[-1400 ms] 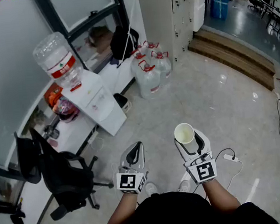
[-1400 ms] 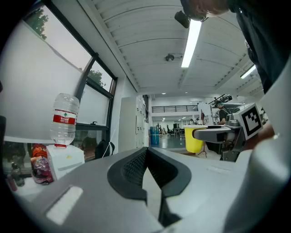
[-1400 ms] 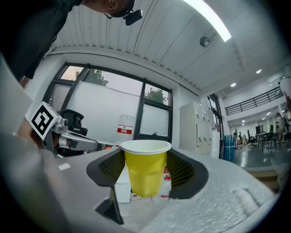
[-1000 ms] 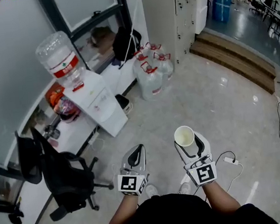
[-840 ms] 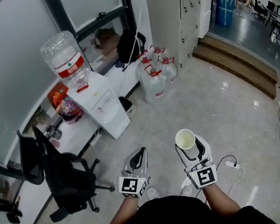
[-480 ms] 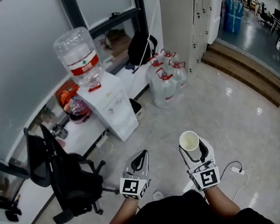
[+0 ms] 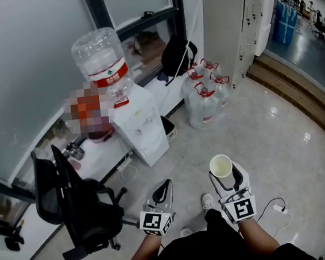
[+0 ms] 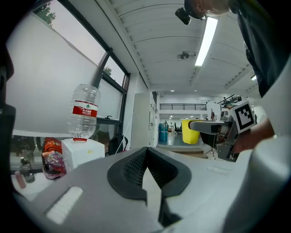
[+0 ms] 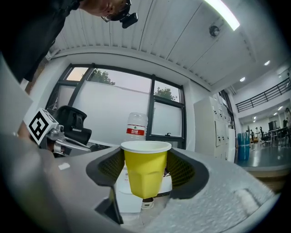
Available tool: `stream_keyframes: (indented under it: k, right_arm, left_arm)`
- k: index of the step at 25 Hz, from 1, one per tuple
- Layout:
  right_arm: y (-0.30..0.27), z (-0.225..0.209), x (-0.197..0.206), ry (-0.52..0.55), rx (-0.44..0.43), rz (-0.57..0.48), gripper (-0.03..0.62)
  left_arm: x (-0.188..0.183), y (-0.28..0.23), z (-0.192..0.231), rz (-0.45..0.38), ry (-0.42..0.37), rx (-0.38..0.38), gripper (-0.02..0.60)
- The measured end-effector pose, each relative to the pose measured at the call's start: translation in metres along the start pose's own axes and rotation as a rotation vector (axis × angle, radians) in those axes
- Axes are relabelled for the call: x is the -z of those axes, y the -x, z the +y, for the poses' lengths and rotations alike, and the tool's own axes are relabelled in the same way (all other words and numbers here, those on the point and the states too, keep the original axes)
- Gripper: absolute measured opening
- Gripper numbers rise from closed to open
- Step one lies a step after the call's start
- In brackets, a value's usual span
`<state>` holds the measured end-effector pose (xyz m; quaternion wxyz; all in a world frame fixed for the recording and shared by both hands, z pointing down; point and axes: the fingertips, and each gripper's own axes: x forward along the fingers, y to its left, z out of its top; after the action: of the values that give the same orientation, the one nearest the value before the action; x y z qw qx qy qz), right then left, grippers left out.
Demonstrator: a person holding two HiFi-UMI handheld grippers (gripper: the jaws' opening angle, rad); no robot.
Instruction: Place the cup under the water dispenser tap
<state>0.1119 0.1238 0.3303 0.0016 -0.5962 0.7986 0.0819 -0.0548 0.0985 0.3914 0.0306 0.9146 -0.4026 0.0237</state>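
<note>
A yellow cup with a white rim stands upright between the jaws of my right gripper, which is shut on it; in the head view the cup sits at the tip of that gripper. The white water dispenser with a clear bottle on top stands against the window wall, ahead and to the left of both grippers, a good way off. In the right gripper view the dispenser shows straight behind the cup. My left gripper is shut with nothing in it, its jaws meeting in the left gripper view.
A black office chair stands left of the grippers. Several large water jugs sit on the floor right of the dispenser. A low white counter runs along the window. A cable and plug lie on the floor at right.
Both grippers and the cup have moved across the floor toward the dispenser, which now sits nearer the middle of the head view. The cup stays held upright.
</note>
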Motion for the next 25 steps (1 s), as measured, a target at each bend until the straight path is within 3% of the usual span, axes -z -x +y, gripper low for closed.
stream_keyframes:
  k: [12, 22, 25]
  right_arm:
    - [-0.110, -0.063, 0.027, -0.033, -0.131, -0.003, 0.291]
    - [-0.181, -0.085, 0.047, -0.102, -0.293, 0.012, 0.291]
    - [-0.201, -0.085, 0.051, -0.078, -0.357, -0.008, 0.291]
  left_arm:
    - [-0.016, -0.098, 0.051, 0.027, -0.014, -0.131, 0.014]
    - [-0.010, -0.138, 0.082, 0.080, 0.022, -0.282, 0.014]
    - [-0.006, -0.144, 0.088, 0.111, 0.026, -0.328, 0.014]
